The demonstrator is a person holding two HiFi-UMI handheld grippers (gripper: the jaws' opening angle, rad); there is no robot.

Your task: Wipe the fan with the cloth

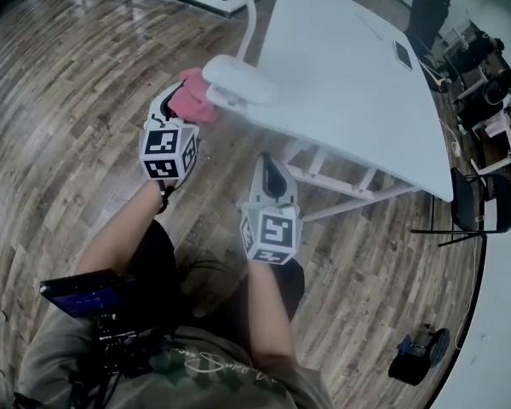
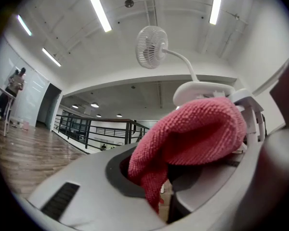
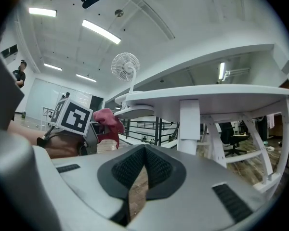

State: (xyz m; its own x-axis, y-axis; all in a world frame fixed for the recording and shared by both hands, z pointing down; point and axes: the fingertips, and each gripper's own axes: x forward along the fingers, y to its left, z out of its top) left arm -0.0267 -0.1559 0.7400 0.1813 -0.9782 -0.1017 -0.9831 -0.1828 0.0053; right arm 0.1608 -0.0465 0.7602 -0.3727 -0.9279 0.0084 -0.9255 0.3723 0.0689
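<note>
The fan [image 2: 151, 46] head sits high up and ahead of the left gripper [image 1: 183, 105], on a curved neck [image 2: 183, 64] rising from its clamp [image 1: 238, 79] at the tabletop [image 1: 349, 66] edge just beyond the pink cloth [image 2: 192, 134] that this nearer gripper pinches, while the right gripper [image 1: 272, 170] hangs lower, pressed together, empty.

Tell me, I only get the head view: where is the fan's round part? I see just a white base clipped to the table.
Observer: Up high. The left gripper view shows the fan head on a bent neck above the base.
Operator: Is the pink cloth really gripped?
Observer: Yes, the left gripper pinches the cloth, which bulges out past it.
Operator: And the other hand?
Observer: The right gripper is shut and empty, lower than the table.
</note>
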